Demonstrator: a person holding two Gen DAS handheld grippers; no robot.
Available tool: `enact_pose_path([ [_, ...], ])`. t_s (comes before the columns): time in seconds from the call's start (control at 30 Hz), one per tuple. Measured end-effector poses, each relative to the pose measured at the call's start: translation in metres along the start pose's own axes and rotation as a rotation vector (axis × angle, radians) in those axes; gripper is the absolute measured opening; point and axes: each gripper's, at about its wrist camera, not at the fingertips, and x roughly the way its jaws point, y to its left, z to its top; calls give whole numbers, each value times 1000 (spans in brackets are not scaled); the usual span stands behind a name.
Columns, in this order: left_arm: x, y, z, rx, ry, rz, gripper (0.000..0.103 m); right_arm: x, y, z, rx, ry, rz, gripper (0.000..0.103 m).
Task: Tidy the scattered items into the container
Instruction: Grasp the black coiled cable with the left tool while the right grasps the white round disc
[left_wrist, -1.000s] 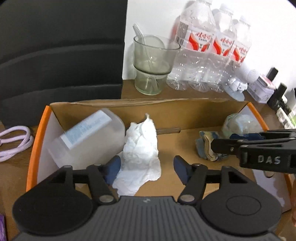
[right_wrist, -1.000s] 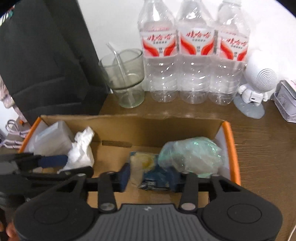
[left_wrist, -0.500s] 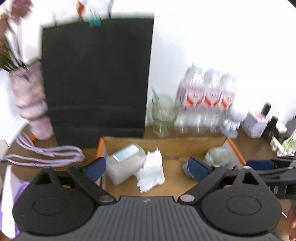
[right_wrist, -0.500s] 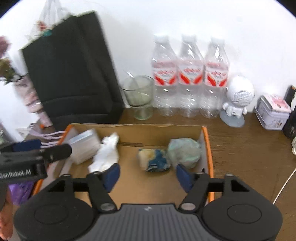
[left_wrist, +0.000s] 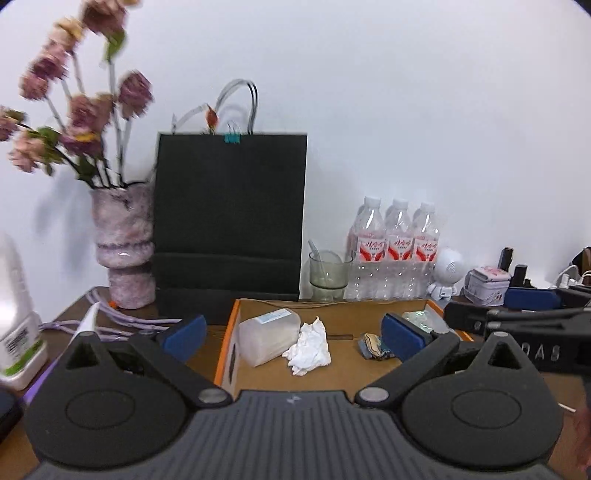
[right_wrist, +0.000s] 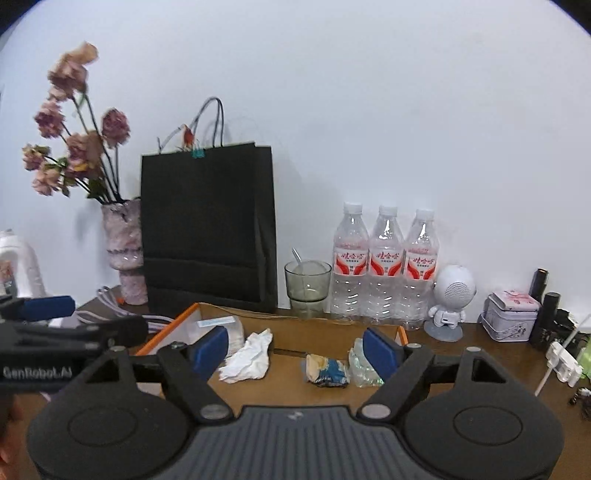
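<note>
A cardboard box (left_wrist: 226, 354) with an orange rim sits on the wooden desk. In it lie a translucent plastic tub (left_wrist: 267, 336), a crumpled white tissue (left_wrist: 308, 347), a blue-and-yellow wrapper (left_wrist: 373, 345) and a clear greenish plastic bag (left_wrist: 421, 319). My left gripper (left_wrist: 293, 334) hovers in front of the box, wide open and empty. My right gripper (right_wrist: 295, 350) is also back from the box. Its jaws are opening with nothing between them. The tissue (right_wrist: 247, 356), wrapper (right_wrist: 327, 371) and bag (right_wrist: 360, 369) lie beyond its pads.
Behind the box stand a black paper bag (left_wrist: 229, 221), a glass with a spoon (left_wrist: 328, 273) and three water bottles (left_wrist: 395, 258). A flower vase (left_wrist: 123, 251), a purple cable (left_wrist: 110, 321) and a white bottle (left_wrist: 14, 314) are at the left. A white figurine (right_wrist: 452, 295) and a tin (right_wrist: 511, 312) are at the right.
Both grippers have drawn back and up from inside the box and opened wider. The tissue and the wrapper stay lying in the box.
</note>
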Motion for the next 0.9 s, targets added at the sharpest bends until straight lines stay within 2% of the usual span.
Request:
enact_pose_path([
  [0.07, -30, -5, -20, 39, -56, 3, 103, -27, 3, -17, 5, -40, -3, 81],
  [0.13, -52, -12, -38, 99, -101, -1, 103, -53, 5, -42, -4, -88, 33, 85],
  [0.23, -74, -23, -60, 169, -90, 31, 103, -73, 7, -75, -16, -90, 27, 85],
  [0.3, -90, -24, -74, 157, -106, 38, 103, -86, 5, -97, 16, -81, 20, 85],
  [0.4, -109, -16, -103, 94, -92, -14, 103, -109, 2, -129, 68, -54, -14, 85],
  [0.53, -113, -14, -129, 87, -14, -79, 103, -126, -3, -164, 63, 39, -50, 84],
  [0.63, -106, -20, -136, 118, 9, -104, 103, -135, -5, -174, 45, 64, -43, 83],
  [0.77, -87, -29, -136, 160, 55, -164, 83, -128, -9, -173, 11, 73, -62, 82],
  [0.87, -73, -40, -132, 233, 85, -208, 82, -116, -19, -172, 11, 103, -104, 79],
  [0.9, -68, -42, -130, 250, 89, -224, 82, -110, -24, -171, 20, 120, -118, 74],
])
